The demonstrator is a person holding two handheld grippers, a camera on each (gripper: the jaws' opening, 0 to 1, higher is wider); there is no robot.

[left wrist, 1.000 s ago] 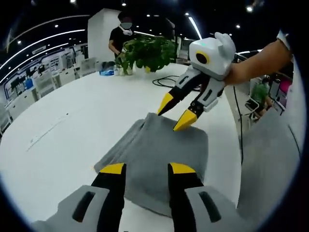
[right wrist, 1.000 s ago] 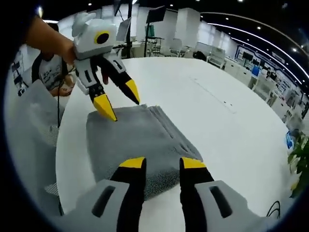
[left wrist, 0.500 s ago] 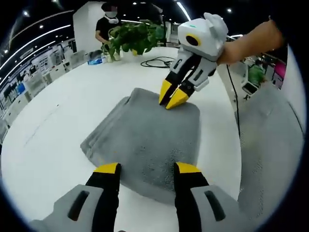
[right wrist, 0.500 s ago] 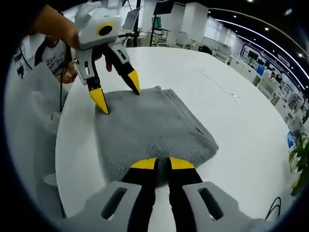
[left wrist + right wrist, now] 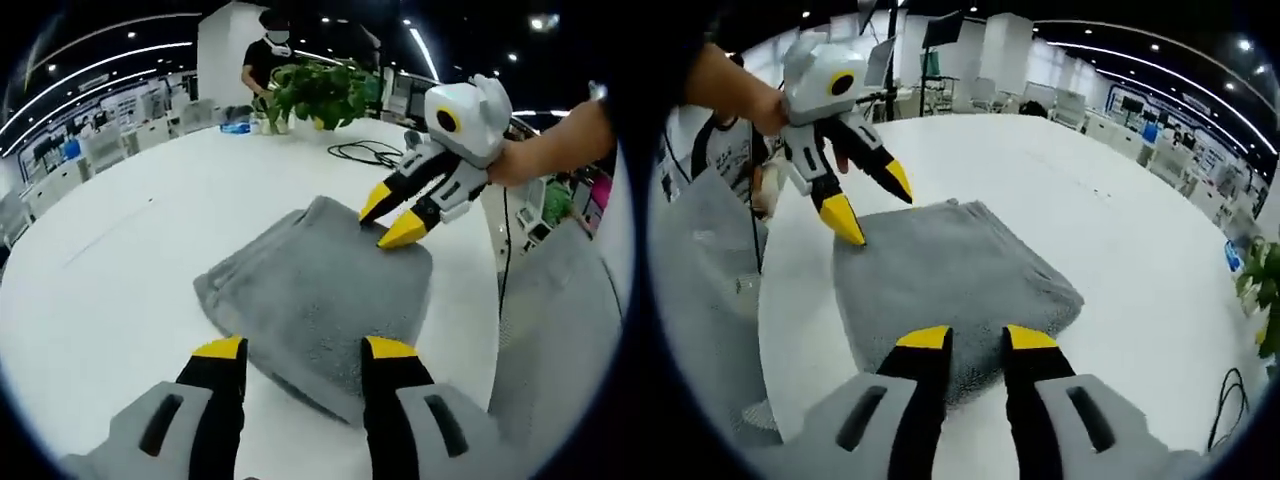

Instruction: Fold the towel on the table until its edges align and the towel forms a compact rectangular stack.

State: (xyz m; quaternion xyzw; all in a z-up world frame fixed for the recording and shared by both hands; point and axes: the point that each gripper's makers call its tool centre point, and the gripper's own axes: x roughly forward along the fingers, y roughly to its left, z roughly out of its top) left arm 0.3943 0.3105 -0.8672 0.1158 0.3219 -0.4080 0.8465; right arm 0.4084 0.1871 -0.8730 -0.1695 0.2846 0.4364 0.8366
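Observation:
A grey towel (image 5: 315, 290) lies folded into a thick rectangle on the white table (image 5: 130, 240). My left gripper (image 5: 307, 350) is open, its yellow tips hovering over the towel's near edge. My right gripper (image 5: 390, 218) comes in from the right, open, with its tips at the towel's far corner. In the right gripper view the towel (image 5: 950, 275) lies ahead of my open right gripper (image 5: 977, 338), whose tips stand over its near edge. There my left gripper (image 5: 872, 200) is open at the far left corner, its lower tip touching the cloth. Neither gripper holds anything.
A potted plant (image 5: 320, 95) and a black cable (image 5: 365, 152) sit at the table's far end, where a person (image 5: 268, 50) stands. Grey fabric (image 5: 560, 330) hangs past the table edge on the right. Another person (image 5: 725, 150) sits beyond the edge.
My right gripper, shut at the towel's edge half a second ago, has opened. The left gripper stays open. Both cameras have shifted slightly; the towel lies the same.

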